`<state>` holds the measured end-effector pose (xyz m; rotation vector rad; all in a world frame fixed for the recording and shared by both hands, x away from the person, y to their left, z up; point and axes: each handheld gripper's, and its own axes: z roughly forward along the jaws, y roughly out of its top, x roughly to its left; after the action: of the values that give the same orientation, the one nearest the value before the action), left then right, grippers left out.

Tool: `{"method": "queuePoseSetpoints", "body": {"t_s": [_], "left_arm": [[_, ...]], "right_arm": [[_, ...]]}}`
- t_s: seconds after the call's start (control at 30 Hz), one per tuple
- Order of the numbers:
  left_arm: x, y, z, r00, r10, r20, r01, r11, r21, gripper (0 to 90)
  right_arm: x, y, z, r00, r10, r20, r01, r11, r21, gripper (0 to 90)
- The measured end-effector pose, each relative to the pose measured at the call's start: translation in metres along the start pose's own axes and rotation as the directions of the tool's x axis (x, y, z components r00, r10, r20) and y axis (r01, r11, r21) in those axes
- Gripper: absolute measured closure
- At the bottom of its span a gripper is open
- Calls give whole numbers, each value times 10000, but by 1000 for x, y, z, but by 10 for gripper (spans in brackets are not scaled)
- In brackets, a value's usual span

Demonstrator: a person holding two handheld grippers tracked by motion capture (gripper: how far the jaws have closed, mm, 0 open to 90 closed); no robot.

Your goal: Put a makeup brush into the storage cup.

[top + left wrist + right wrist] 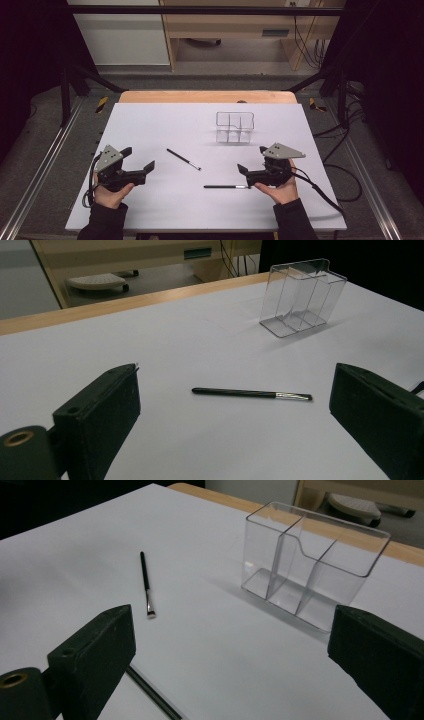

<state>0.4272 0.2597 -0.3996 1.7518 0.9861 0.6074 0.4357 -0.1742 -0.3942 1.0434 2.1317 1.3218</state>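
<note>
A: Where are the things, relative to the clear organizer?

B: The organizer stands upright on the white tabletop, towards the far edge, w/ several compartments; I see nothing inside. One brush lies flat, nearer to the person than the organizer and on its left side, well apart from it. Black handle, metal ferrule, tip at the end nearer the person.

A: And the 2nd one?

B: The second brush lies also flat, nearer still to the person, approx. straight below the organizer in the high view. Its light end is just beside the right tongs; I cannot tell if it touches.

A: State of the tongs?

B: Both are wide open, holding nothing. In the right gripper view the two black jaws stand far apart, the organizer between and beyond them, the first brush to its left, and a piece of the second brush just beside the left jaw.

A: Left one?

B: The left tongs are farthest left of the organizer, well apart from it, held in the left hand. In its own view the first brush lies between the open jaws, not touched; the organizer stands beyond it.

A: Right hand?

B: The right hand grips from below, near the tabletop edge on the person's side.
</note>
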Motion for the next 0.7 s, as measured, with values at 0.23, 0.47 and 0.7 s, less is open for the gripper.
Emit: {"method": "queuePoseSetpoints", "body": {"t_s": [0.23,0.47,0.7], "left_arm": [[-2,-1,2,10000,66,53,-67,9999,82,54],[-4,-1,3,9999,125,71,-126,9998,131,55],[-5,-2,5,9998,134,117,-137,9997,192,56]], "right_arm": [[9,-6,16,9991,-247,-358,267,9981,564,69],[14,-13,29,9973,-237,-697,307,9943,1020,75],[21,-21,42,9947,-217,-1008,357,9896,1396,80]]}}
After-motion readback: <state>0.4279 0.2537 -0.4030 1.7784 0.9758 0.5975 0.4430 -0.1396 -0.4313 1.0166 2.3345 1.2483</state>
